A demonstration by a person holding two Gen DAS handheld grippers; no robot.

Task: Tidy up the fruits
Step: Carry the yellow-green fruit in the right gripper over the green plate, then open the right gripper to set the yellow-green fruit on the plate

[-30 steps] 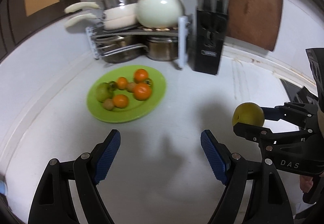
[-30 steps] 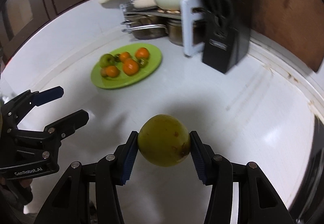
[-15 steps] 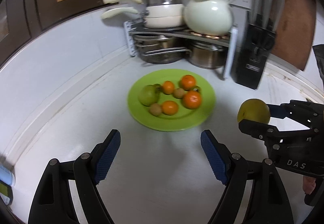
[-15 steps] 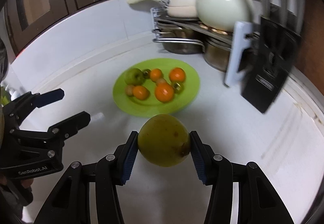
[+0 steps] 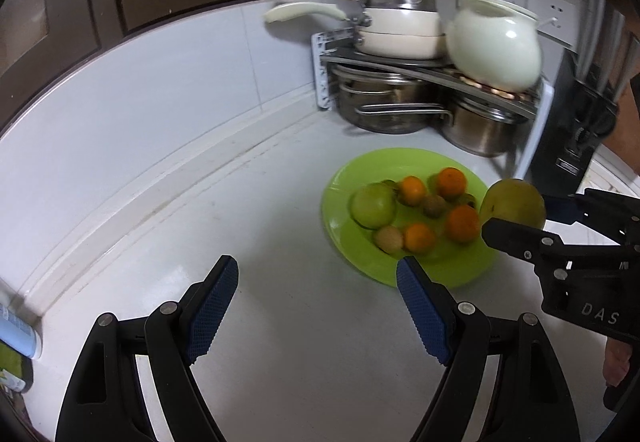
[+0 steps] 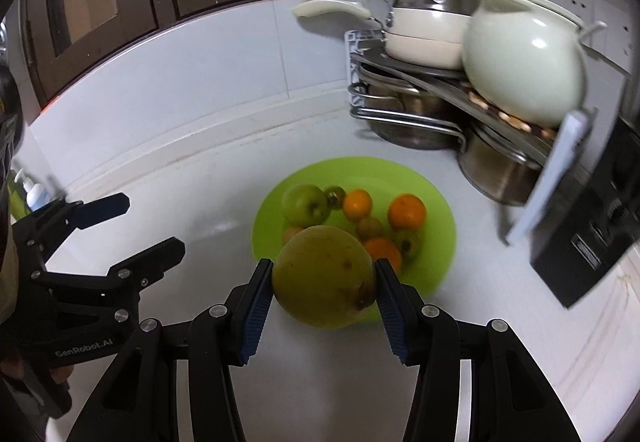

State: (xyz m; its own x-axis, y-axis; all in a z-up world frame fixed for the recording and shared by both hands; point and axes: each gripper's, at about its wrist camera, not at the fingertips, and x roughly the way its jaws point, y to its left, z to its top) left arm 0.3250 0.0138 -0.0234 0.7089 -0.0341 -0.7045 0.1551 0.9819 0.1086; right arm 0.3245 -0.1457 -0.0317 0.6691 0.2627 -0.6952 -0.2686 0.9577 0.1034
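Big yellow-green fruit point(image 6: 325, 276), prob a pear or guava, sits pinched btwn the blue pads point(image 6: 256, 306) of the right gripper point(image 6: 324, 284), held in the air above the near edge of the green plate point(image 6: 442, 202). From the left wrist view the same fruit point(image 5: 514, 202) shows at the plate's right side, just beside an orange point(image 5: 462, 223).

Plate point(image 5: 340, 178) already carries a green apple point(image 6: 304, 203), several oranges, e.g. one at the far right point(image 6: 407, 210), and a few small brownish fruits, maybe kiwis point(image 6: 370, 227); can't tell exactly w/ the blur. They bunch in the middle and left; the plate's right and far parts look barest.

Step in hand, as I read it: set the held fruit down on the plate. To do it well: carry it fwd over a bare patch, likely the right or far side, not over the pile. Lower till it touches the plate before letting the jaws part, since a round fruit dropped from height will roll and knock the oranges off the rim. Release slowly, then back out straight so the pads don't drag it.

Left gripper point(image 5: 318, 302) is spread wide, holding nothing, low over the white counter point(image 5: 200, 242) near the plate's left-front rim. Best kept clear of the drop path, but near enough to stop a roller.

Behind the plate: pot rack point(image 6: 420, 82) w/ a cream pot point(image 6: 524, 66), and a black knife block point(image 6: 592, 242) at right. Not in the way.
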